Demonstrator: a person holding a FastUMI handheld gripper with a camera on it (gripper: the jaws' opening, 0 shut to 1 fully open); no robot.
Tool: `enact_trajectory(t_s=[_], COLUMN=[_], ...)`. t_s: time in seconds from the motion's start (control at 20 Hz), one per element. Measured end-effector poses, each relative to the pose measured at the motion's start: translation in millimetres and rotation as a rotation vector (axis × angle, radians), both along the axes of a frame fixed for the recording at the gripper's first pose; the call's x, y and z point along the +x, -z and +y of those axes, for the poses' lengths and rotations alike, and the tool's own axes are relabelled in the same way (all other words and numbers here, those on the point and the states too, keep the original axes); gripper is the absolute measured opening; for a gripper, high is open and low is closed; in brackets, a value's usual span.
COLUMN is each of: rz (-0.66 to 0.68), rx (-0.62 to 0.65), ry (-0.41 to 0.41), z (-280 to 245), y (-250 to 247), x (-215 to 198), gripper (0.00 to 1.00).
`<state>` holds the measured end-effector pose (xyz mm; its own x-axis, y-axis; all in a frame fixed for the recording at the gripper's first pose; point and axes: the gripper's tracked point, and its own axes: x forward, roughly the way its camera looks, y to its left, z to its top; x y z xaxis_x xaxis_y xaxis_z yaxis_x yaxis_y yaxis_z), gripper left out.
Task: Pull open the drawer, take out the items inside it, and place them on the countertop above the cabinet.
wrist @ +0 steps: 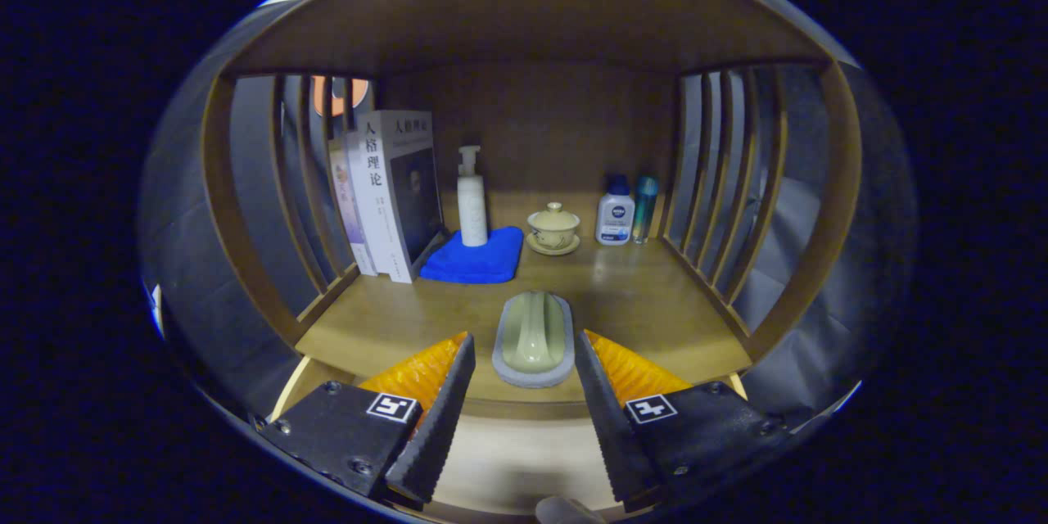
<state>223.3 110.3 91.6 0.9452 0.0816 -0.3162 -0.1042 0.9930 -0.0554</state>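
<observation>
Gripper (524,360): fingers spread wide apart, nothing pressed between them; one finger stands on each side of the brush without touching it.
Drawer (524,458): pale wooden inside seen below and between the fingers, in front of the countertop's front edge; pulled out towards the viewer.
Scrubbing brush (533,337): pale green body with a raised ridge handle on a grey base; lies on the countertop at the middle of its front edge, in the gap between the fingertips. Its long axis runs front to back, in line with the fingers, one rounded end pointing at the back panel and the other at the front edge.
Countertop (639,303): brown wood, walled by slatted sides left and right and a solid back panel.
Blue cloth (479,258): folded, left of centre, beyond the brush.
Pump bottle (472,201): white, upright on the far part of the cloth.
Books (393,192): upright along the left slatted side, just beside the cloth.
Lidded teacup (553,228): on a saucer, centre rear, right of the pump bottle.
Small bottles (626,211): a white one and a slim teal one, side by side in the back right corner.
</observation>
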Motion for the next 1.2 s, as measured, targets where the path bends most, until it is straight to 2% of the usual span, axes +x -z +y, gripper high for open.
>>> enact_trajectory(t_s=[0.15, 0.4, 0.55, 0.9, 1.2], rz=[-0.095, -0.233, -0.283, -0.302, -0.185], rx=[0.003, 0.006, 0.043, 0.012, -0.042], ry=[-0.014, -0.032, -0.049, -0.030, -0.053], z=[-10.0, -19.7, -18.7, -23.1, -17.7], y=[-4.3, 9.8, 26.2, 96.6, 189.7], x=[-36.2, -107.7, -143.6, -193.4, -205.2], gripper=[0.79, 1.00, 1.00, 1.00, 1.00])
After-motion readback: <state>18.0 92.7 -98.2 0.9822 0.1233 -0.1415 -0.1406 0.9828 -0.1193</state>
